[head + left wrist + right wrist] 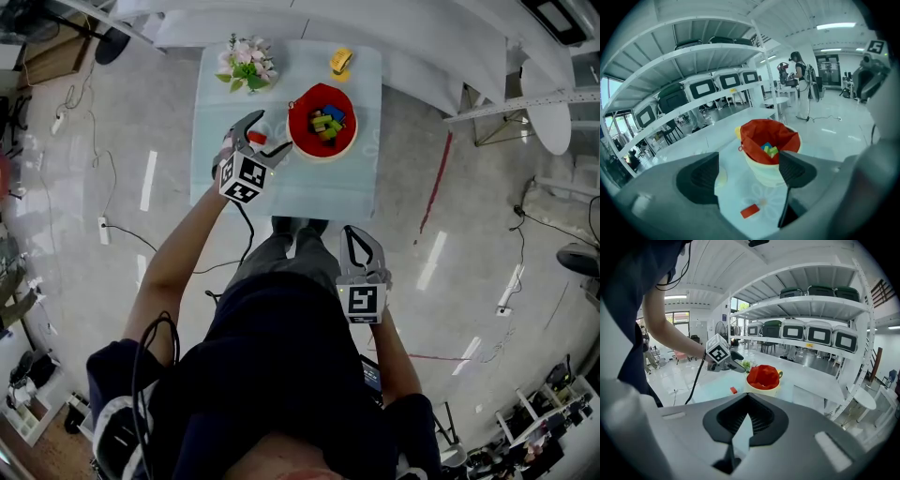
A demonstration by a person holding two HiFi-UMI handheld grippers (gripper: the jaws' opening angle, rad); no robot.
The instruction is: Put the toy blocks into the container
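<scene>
Pale glass bench (309, 192): coloured toy blocks (327, 122) sat in red-lined cream container (764, 171). One flat red block (750, 211) was left outside, below the open-jawed, empty left hand-held gripper (749, 171). Right hand-held gripper (747, 416) was closed, idle.

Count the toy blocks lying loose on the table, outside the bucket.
1: a red block on the table, beside the container, below the open fingers of the left gripper. That gripper could hide another.
</scene>
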